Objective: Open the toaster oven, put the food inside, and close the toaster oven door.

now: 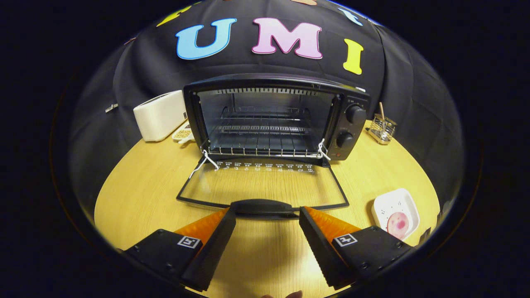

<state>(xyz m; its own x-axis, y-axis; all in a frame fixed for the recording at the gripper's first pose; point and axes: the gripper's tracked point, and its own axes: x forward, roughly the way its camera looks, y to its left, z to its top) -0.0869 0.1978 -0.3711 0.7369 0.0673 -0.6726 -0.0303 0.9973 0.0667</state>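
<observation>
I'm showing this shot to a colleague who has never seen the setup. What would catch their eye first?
The black toaster oven stands open at the middle of the wooden table, its glass door folded flat toward the claw. The claw's fingers are spread open, just short of the door handle. Beside the right finger, a white dish holds a pink piece of food.

Place: staged kitchen booth
Backdrop: black cloth wall (136, 74)
Surface: round wooden bench (157, 178)
Kitchen signs: toaster oven (273, 118), white toaster (159, 116), wire utensil rack (381, 129), food plate (395, 209)
</observation>
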